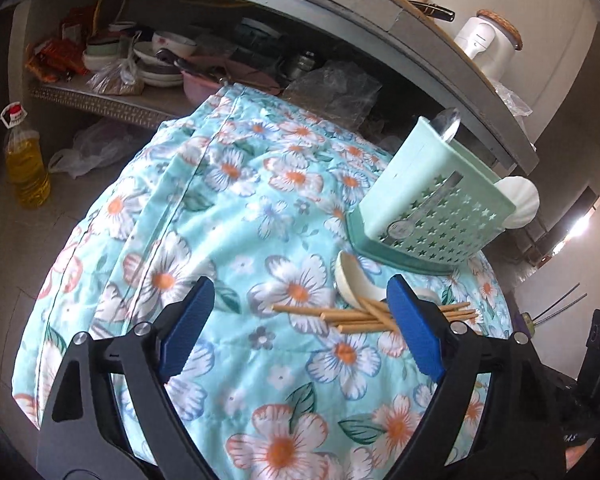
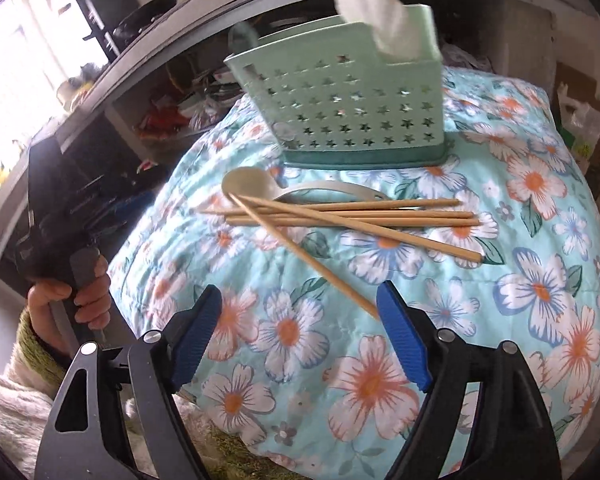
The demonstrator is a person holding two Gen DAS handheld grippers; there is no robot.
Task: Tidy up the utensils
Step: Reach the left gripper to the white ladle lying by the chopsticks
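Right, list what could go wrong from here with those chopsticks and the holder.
1. The chopsticks lie crossed in a loose pile, so the open right gripper may pinch several or scatter them.
2. The floral cloth is soft and wrinkled; the green holder could tip when utensils are dropped in.
3. The pale spoon lies under the chopsticks and may get dragged.

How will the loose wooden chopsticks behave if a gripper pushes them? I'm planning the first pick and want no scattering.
The thin wooden chopsticks look stiff and light, so a nudge would probably shift several together. They lie crossed in a pile on the soft floral cloth, so they may pivot or roll somewhat. One rests on the pale spoon, which could get dragged along.
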